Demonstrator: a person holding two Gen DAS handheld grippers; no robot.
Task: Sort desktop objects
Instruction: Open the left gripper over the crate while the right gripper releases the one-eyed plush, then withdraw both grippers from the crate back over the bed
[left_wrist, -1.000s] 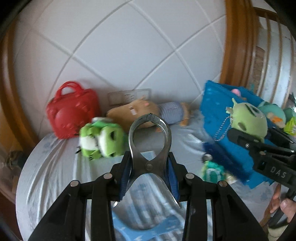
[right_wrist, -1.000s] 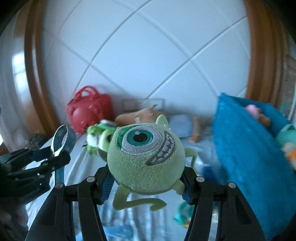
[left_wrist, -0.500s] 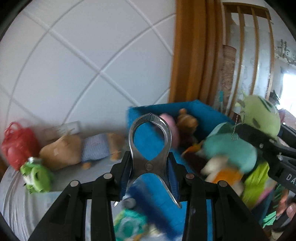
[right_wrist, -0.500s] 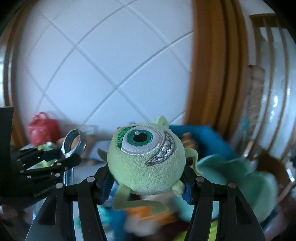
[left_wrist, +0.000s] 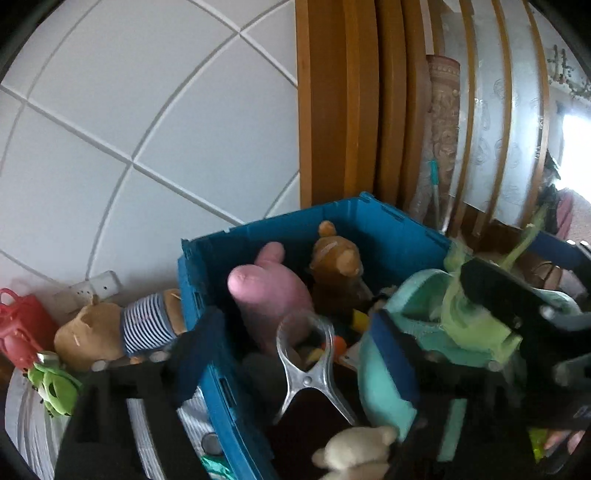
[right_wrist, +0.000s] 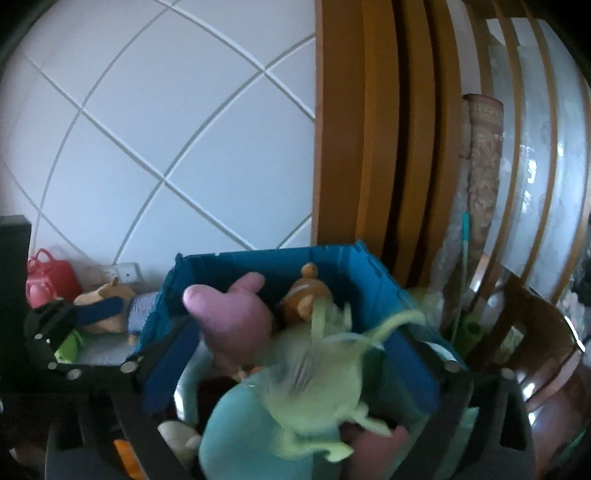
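Two things are dropping at once into the blue crate. Both grippers hang above its open top, which is why they sit so close together: each brought one item over the same bin. The left gripper has just been spreading its jaws, and the metal clip now sits loose between them, touched by neither pad, tipping down toward the toys below. The right gripper has likewise just been opening, and the green one-eyed plush is blurred between its wide-apart jaws, limbs flung upward, apparently already falling.

The clip is bare shiny steel with a round loop at twelve o'clock and two splayed legs at six. The plush is pale lime, soft and round, with thin floppy arms.

Inside the crate a pink plush and a brown bear lean against the far wall, with a teal toy at about four o'clock. Outside, at nine o'clock on the worktop, lie a striped-shirt doll, a green frog and a red bag, unsorted.
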